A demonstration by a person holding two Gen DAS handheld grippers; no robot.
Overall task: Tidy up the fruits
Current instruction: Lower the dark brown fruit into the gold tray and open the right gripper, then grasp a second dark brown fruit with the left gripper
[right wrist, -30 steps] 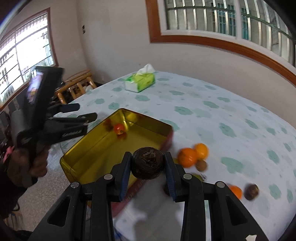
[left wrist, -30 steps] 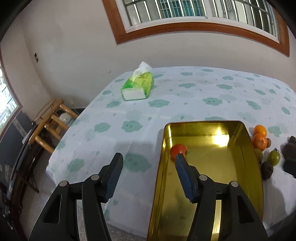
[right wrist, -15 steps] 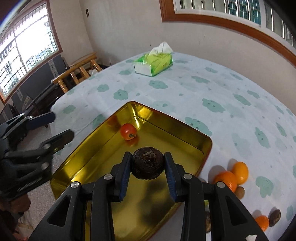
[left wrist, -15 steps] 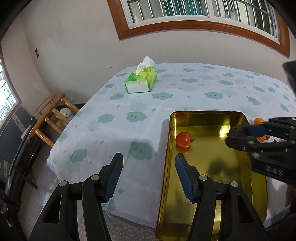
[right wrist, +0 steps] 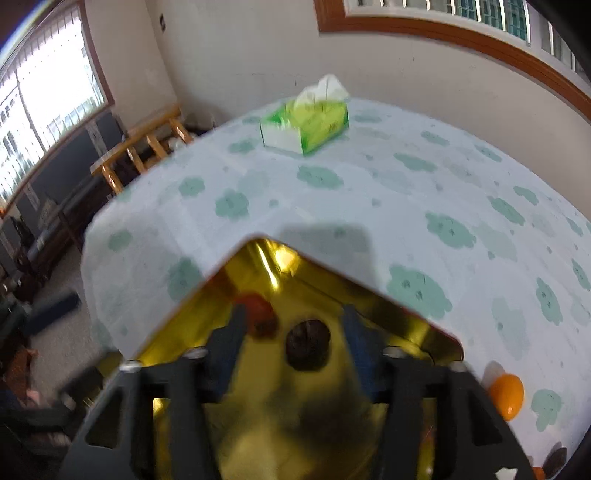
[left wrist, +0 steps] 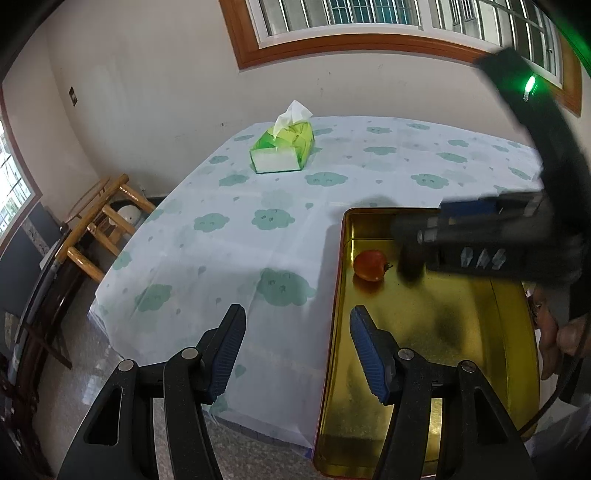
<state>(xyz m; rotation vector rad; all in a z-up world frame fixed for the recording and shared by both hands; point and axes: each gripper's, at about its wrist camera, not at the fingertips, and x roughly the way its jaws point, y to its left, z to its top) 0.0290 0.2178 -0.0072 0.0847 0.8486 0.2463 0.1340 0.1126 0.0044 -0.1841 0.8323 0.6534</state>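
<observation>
Your left wrist camera is looking forward from the table's near edge, slightly downward, with the gold tray (left wrist: pixel 424 332) at 3 o'clock and the tissue box (left wrist: pixel 282 149) at 12. Your right wrist camera is hovering close above the same tray (right wrist: pixel 369 291), facing that tissue box (right wrist: pixel 306 125); both views are sharing these.

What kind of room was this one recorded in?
Most likely a room in a home, perhaps a dining area: a table under a cloud-print tablecloth, a green tissue pack on it, a wooden chair alongside, and barred wood-framed windows.
</observation>
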